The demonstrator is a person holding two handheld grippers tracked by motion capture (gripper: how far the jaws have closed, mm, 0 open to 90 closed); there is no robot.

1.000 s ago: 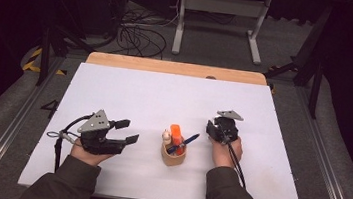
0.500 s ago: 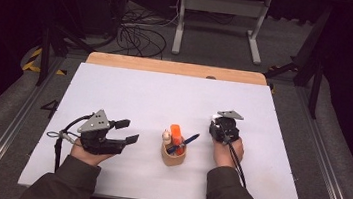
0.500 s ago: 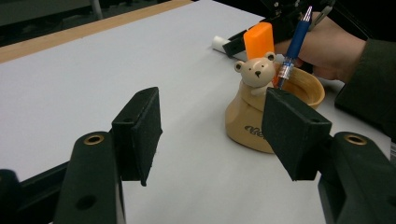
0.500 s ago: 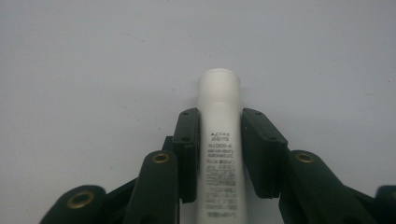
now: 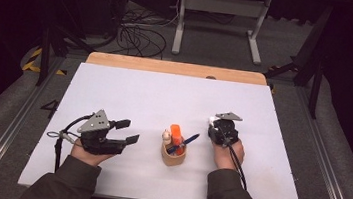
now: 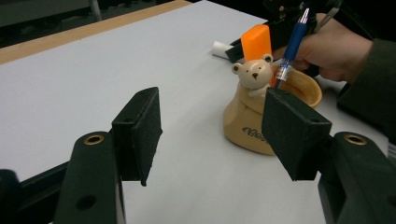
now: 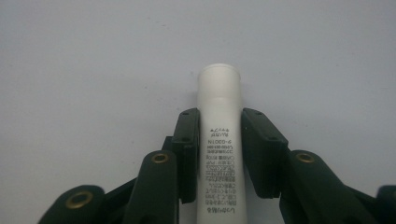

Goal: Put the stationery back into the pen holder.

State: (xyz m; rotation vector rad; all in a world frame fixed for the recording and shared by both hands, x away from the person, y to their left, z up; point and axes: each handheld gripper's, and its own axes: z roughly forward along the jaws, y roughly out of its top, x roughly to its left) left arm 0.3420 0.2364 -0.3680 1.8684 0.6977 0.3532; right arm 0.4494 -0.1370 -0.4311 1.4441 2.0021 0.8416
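White table; bear pen cup on it.

A slim white tube with small grey print along its side is clamped between the two black jaws of the right tool. Its round, flat end pokes out past the jaw tips, just above the white counter, right of the bear-shaped pen holder.

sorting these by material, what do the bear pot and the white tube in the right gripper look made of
Bear pot: probably glazed ceramic or resin, judging by its smooth tan sheen and moulded bear. White tube: likely matte plastic, with an even white wall carrying small printed text.
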